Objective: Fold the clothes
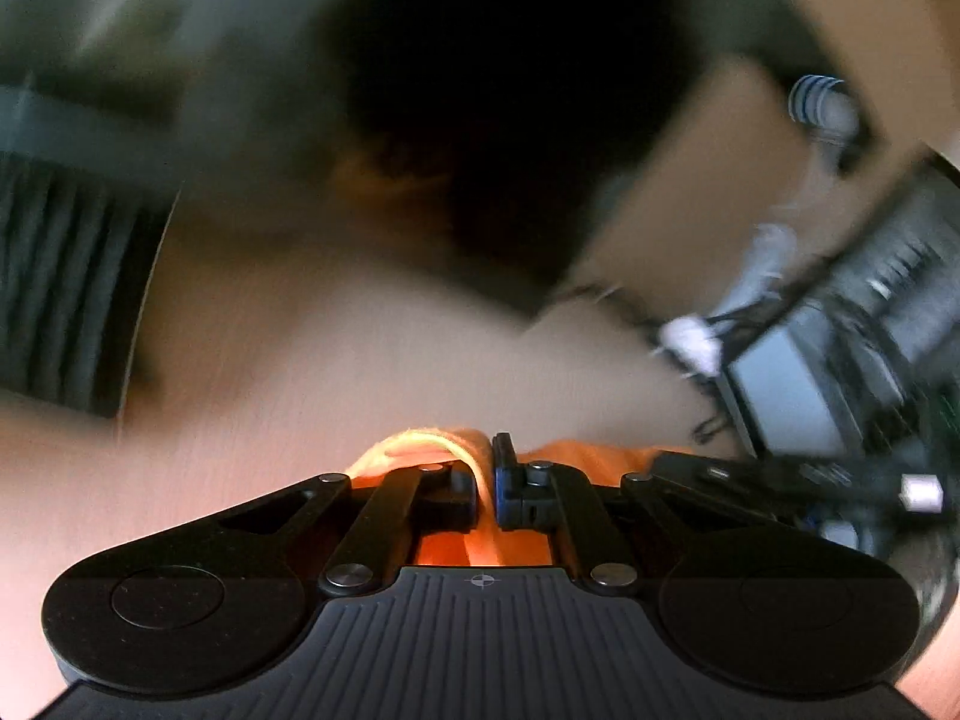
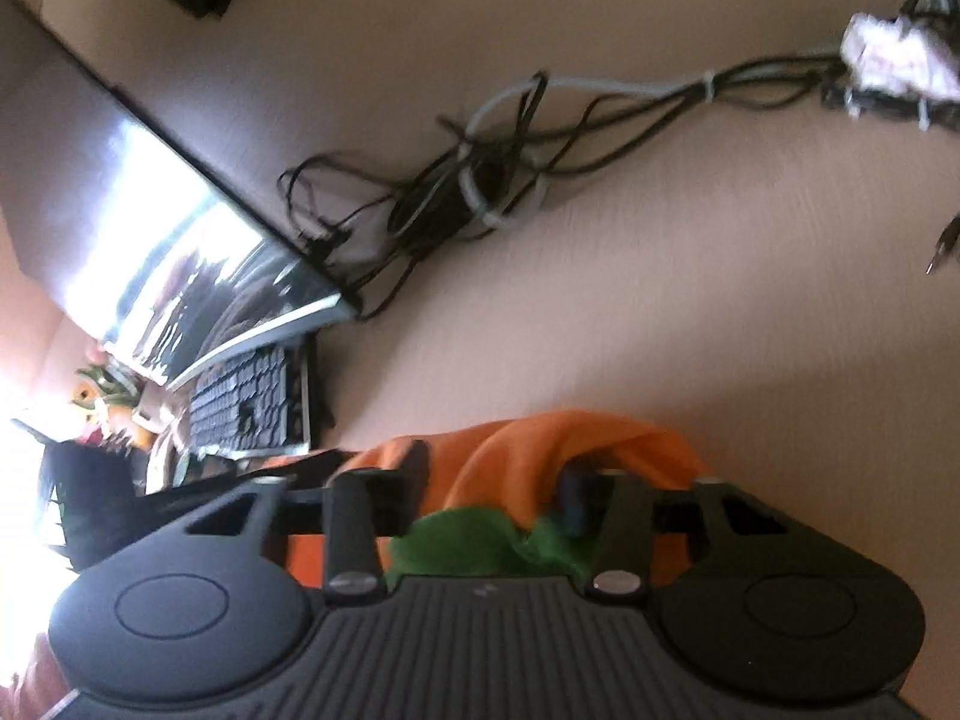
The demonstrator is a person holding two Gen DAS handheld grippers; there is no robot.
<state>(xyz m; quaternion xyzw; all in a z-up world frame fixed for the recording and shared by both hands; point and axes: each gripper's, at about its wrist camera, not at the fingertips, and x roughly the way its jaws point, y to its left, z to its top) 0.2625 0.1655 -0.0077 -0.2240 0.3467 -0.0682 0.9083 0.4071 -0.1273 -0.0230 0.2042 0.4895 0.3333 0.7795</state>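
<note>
An orange garment is pinched between the jaws of my left gripper, which stand nearly together with a seam of the cloth between them. In the right wrist view the same orange garment drapes over my right gripper, with a green part bunched close to the camera. The right jaws stand apart with cloth piled between and over them; the cloth hides the fingertips. Both views are tilted and blurred.
A pale wall or floor surface fills the right wrist view. A bundle of black and white cables lies against it. A monitor and keyboard are at left. In the left wrist view, a dark blurred mass and striped object.
</note>
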